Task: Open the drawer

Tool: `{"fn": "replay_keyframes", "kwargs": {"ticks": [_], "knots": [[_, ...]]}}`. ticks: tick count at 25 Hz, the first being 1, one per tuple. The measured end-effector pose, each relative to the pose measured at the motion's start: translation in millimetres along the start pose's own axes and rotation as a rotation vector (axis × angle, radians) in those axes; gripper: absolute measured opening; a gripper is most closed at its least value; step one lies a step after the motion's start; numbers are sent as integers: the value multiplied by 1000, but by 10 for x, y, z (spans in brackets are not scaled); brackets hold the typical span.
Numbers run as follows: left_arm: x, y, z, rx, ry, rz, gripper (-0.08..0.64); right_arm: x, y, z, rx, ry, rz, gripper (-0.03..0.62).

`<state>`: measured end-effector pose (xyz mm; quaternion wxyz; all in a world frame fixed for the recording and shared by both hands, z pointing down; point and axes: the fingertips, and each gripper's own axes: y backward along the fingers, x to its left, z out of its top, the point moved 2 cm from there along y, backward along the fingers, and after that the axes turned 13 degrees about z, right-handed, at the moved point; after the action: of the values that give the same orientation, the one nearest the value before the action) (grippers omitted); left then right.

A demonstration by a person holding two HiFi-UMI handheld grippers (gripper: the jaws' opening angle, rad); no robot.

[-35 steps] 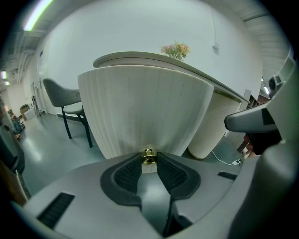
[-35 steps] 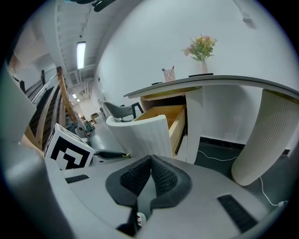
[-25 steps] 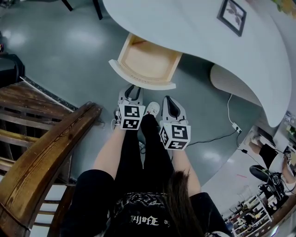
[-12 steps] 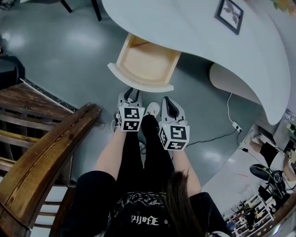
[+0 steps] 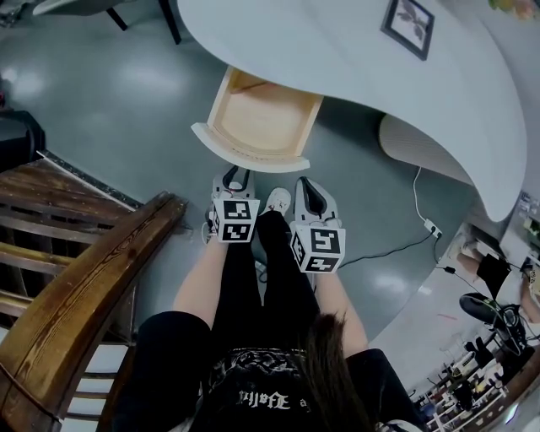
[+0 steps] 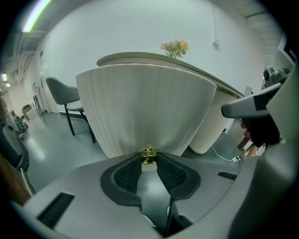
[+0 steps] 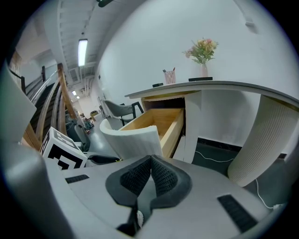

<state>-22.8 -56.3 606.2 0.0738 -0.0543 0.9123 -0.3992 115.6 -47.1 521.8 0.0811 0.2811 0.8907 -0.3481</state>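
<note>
A light wooden drawer [image 5: 261, 118] stands pulled out from under the white curved desk [image 5: 354, 59]. Its ribbed white front [image 6: 145, 107] fills the left gripper view, with a small brass knob [image 6: 148, 156] at its lower edge. My left gripper [image 5: 237, 173] is at that front and its pads are closed on the knob from both sides. My right gripper [image 5: 309, 187] hangs beside it, a little right of the drawer, with its pads [image 7: 161, 175] pressed together and nothing between them. From the right gripper view the drawer [image 7: 159, 119] looks empty inside.
A dark wooden chair back [image 5: 84, 278] stands close at the left. A ribbed white pedestal [image 5: 422, 152] carries the desk at the right, with a cable and power strip [image 5: 430, 228] on the floor. A framed picture [image 5: 408, 25] lies on the desk; flowers [image 7: 202, 53] stand there too.
The head view has drifted slightly, so the desk and drawer sit a little lower and further left. Both grippers keep their places relative to the drawer front.
</note>
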Motion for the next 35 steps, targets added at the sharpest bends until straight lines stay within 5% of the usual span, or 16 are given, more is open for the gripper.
{"fn": "replay_keyframes", "kwargs": {"ticks": [8,15,35], "knots": [[-9,-4,18,24,12,-8,115,-3,42,0,19,-5,0,26],[35,187,-118,145,146,-80,201,60,106,35,39,-5,11,26],[-60,1263,586,20,163,-128,201,470,502,678,-38,-1,21,26]]}}
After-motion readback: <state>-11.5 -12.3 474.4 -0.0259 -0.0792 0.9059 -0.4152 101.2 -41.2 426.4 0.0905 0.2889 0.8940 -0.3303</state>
